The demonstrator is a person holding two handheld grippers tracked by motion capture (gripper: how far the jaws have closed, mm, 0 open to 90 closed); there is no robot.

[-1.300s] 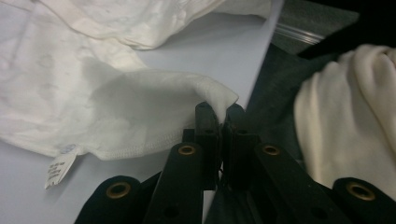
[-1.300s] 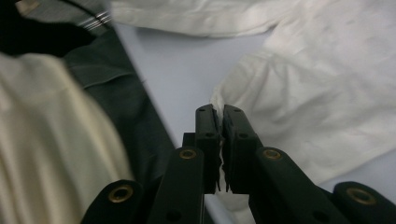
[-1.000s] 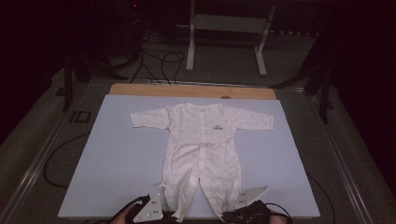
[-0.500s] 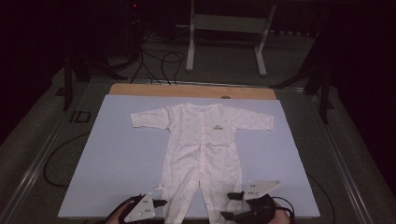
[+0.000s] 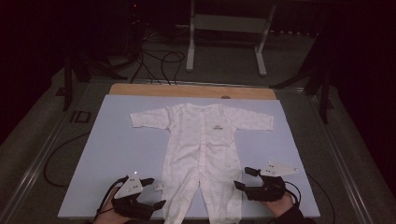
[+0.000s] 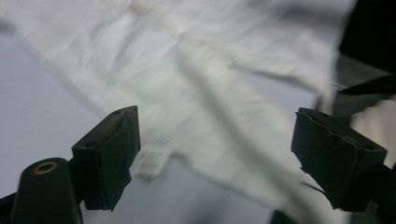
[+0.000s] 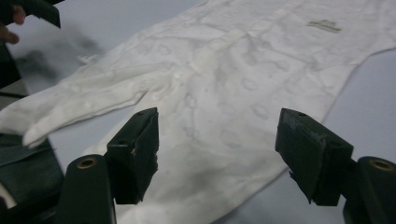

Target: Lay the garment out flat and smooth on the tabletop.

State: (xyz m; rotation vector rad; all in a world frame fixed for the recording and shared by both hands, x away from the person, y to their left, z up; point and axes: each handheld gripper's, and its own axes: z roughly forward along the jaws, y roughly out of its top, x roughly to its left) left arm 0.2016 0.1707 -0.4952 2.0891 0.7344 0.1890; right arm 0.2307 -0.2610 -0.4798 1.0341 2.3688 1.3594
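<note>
A white baby romper (image 5: 203, 149) lies flat and face up on the pale blue mat (image 5: 107, 154) that covers the desk, its collar toward the far edge, sleeves spread out to both sides, and its two legs reaching down to the near edge.

The left hand-held gripper (image 5: 154, 192) sits near the near-left part of the mat, just beside the romper's left leg. Its jaws have just been opening and now stand wide apart, with nothing pinched between them; in the left gripper view (image 6: 215, 158) the white cloth and a small sewn tag (image 6: 152, 161) lie beyond the gap, the picture blurred.

The right hand-held gripper (image 5: 246, 178) is at the near-right part of the mat, just beside the romper's right leg. Its jaws have also just spread and stand wide, gripping nothing; in the right gripper view (image 7: 217, 154) the romper's leg cloth lies on the mat below the open gap, with the small chest logo (image 7: 323, 24) farther off.
</note>
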